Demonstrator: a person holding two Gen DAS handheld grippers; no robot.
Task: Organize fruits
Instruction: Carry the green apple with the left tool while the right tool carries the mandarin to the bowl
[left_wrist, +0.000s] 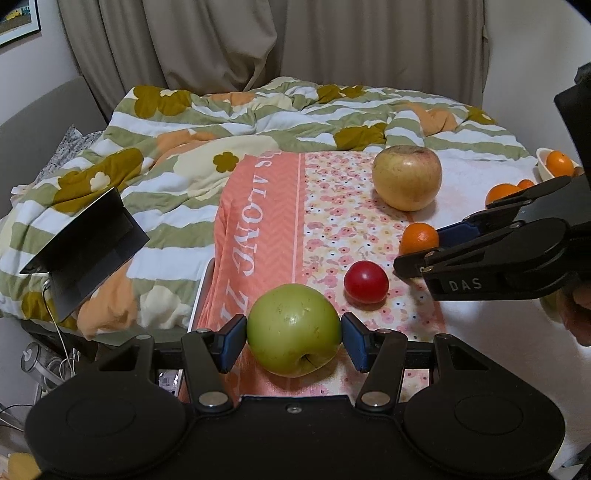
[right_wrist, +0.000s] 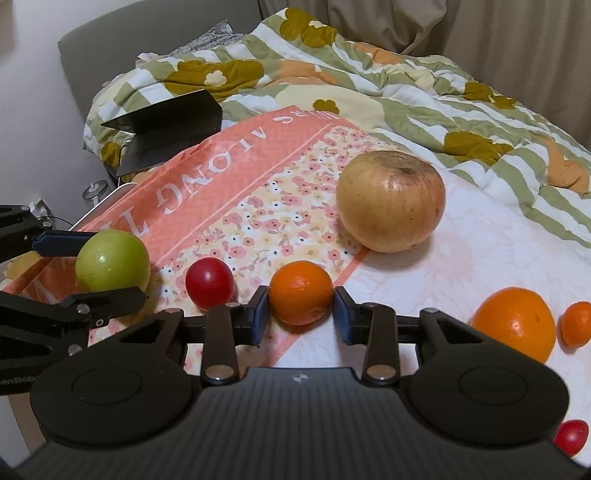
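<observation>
My left gripper (left_wrist: 293, 336) has its blue pads against both sides of a green apple (left_wrist: 293, 334), which also shows in the right wrist view (right_wrist: 112, 261). My right gripper (right_wrist: 300, 314) has its pads around a small orange (right_wrist: 300, 295), seen from the left wrist view too (left_wrist: 419, 238); a thin gap shows at each pad. A small red fruit (left_wrist: 365, 281) lies between the two. A large yellow apple (left_wrist: 406, 176) rests farther back on the cloth.
Fruit lies on a pink floral cloth (left_wrist: 332, 221) over a bed with a flowered quilt (left_wrist: 221, 122). More oranges (right_wrist: 515, 325) and a red fruit (right_wrist: 570, 437) lie right. A white bowl (left_wrist: 543, 164) holds an orange. A dark laptop (left_wrist: 85, 251) sits left.
</observation>
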